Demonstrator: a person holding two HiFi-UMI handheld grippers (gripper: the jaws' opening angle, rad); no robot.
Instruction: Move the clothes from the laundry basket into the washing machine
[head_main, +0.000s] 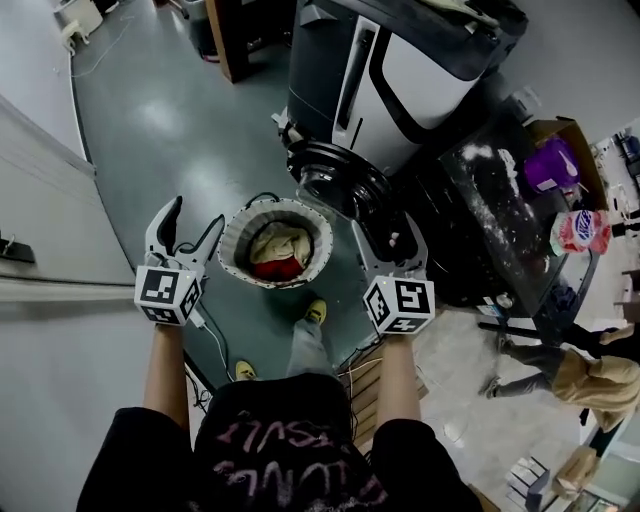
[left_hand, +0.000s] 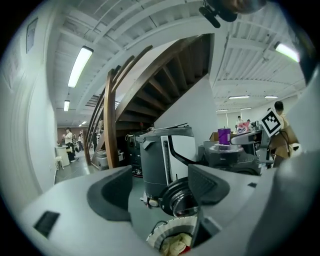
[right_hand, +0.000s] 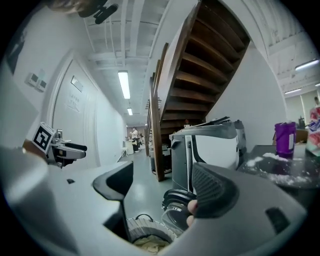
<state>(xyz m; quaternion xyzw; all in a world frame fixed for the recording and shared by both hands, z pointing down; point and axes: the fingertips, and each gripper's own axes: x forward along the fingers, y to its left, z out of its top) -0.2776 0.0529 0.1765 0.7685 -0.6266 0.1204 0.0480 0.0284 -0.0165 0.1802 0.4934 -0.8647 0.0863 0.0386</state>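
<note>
A round laundry basket (head_main: 232, 232) stands on the floor and holds a cream garment (head_main: 280, 242) over a red one (head_main: 277, 268). Behind it is the washing machine (head_main: 400, 70) with its round door (head_main: 338, 180) swung open. My left gripper (head_main: 190, 228) is held open to the left of the basket, nothing between its fingers. My right gripper (head_main: 388, 232) is open to the basket's right, near the door. The basket (left_hand: 172, 239) and machine (left_hand: 165, 155) show between the left jaws; the right gripper view shows the basket (right_hand: 146, 236) and door (right_hand: 176, 206) too.
A dark counter (head_main: 505, 215) to the machine's right carries a purple container (head_main: 550, 165) and a detergent bag (head_main: 582, 230). A white wall (head_main: 45, 250) runs along the left. A wooden staircase (right_hand: 160, 100) rises behind the machine. Another person (head_main: 580, 385) stands at the right.
</note>
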